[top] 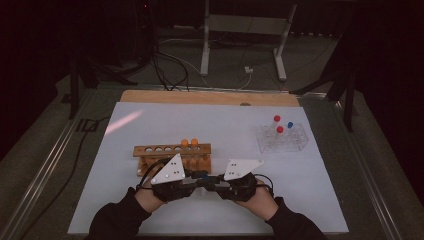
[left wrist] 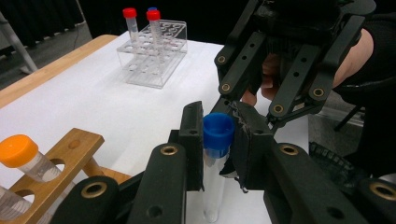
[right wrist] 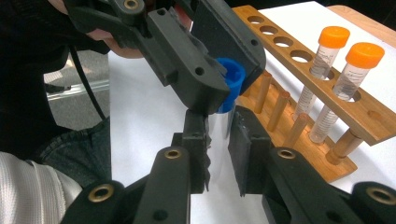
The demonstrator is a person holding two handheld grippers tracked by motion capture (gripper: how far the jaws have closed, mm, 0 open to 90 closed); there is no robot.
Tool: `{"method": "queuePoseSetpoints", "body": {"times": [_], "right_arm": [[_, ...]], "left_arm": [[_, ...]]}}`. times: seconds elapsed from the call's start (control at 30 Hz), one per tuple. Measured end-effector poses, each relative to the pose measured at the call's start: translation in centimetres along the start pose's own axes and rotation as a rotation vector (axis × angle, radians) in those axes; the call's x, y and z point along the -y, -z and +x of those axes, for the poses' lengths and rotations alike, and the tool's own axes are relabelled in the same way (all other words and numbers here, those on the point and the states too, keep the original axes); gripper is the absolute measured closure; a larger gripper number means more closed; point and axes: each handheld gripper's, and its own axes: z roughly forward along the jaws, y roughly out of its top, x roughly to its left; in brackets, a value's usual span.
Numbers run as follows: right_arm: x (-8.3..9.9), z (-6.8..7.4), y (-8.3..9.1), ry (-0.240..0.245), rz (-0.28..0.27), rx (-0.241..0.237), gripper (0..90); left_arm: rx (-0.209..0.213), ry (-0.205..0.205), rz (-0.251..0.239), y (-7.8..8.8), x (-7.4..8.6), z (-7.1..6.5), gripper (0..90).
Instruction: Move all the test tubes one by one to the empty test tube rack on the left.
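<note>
A clear tube with a blue cap (left wrist: 218, 132) hangs between both grippers above the white mat, just in front of the wooden rack (top: 170, 149). My left gripper (left wrist: 218, 119) is shut on the blue cap (right wrist: 229, 79), its pads pressing both sides. My right gripper (right wrist: 218, 122) is shut on the clear body of the same tube (right wrist: 219, 125), just under the cap. In the high view the two grippers (top: 200, 176) (top: 211, 179) meet tip to tip, with the blue cap (top: 205, 176) small between them. Two orange-capped tubes (right wrist: 334, 37) (right wrist: 363, 55) stand in the wooden rack.
A clear plastic rack (top: 296, 142) at the right rear of the mat holds two red-capped tubes (top: 277, 119) and a blue-capped one (top: 290, 124). The wooden rack's left holes (top: 152, 149) stand unfilled. The table's wooden far edge (top: 200, 96) lies beyond the white mat (top: 200, 120).
</note>
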Motion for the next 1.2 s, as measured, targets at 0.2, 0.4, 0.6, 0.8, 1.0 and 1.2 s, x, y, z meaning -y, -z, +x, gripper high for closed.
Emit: {"method": "queuePoseSetpoints", "body": {"times": [0.2, 0.4, 0.6, 0.8, 1.0, 1.2], "right_arm": [[0.0, 0.0, 0.4, -0.007, -0.033, 0.024, 62.5], [-0.2, -0.4, 1.2, -0.034, -0.073, 0.066, 37.7], [-0.2, -0.8, 1.3, -0.066, -0.087, 0.063, 18.5], [-0.3, -1.0, 1.5, -0.070, -0.092, 0.066, 6.5], [-0.4, -1.2, 2.0, -0.080, -0.118, 0.083, 0.1], [-0.4, -1.1, 2.4, -0.066, -0.128, 0.112, 0.0]], "left_arm": [[-0.012, 0.014, -0.012, 0.6, -0.3, 0.4, 77.0], [-0.068, 0.013, -0.023, 2.2, -0.9, 1.5, 77.0], [-0.118, 0.030, -0.046, 4.0, -1.4, 2.8, 77.0], [-0.192, 0.042, -0.052, 5.5, -1.7, 4.0, 77.0], [-0.250, 0.079, -0.065, 6.2, -1.5, 5.5, 77.0], [-0.277, 0.103, -0.070, 6.2, -1.2, 6.8, 77.1]]}}
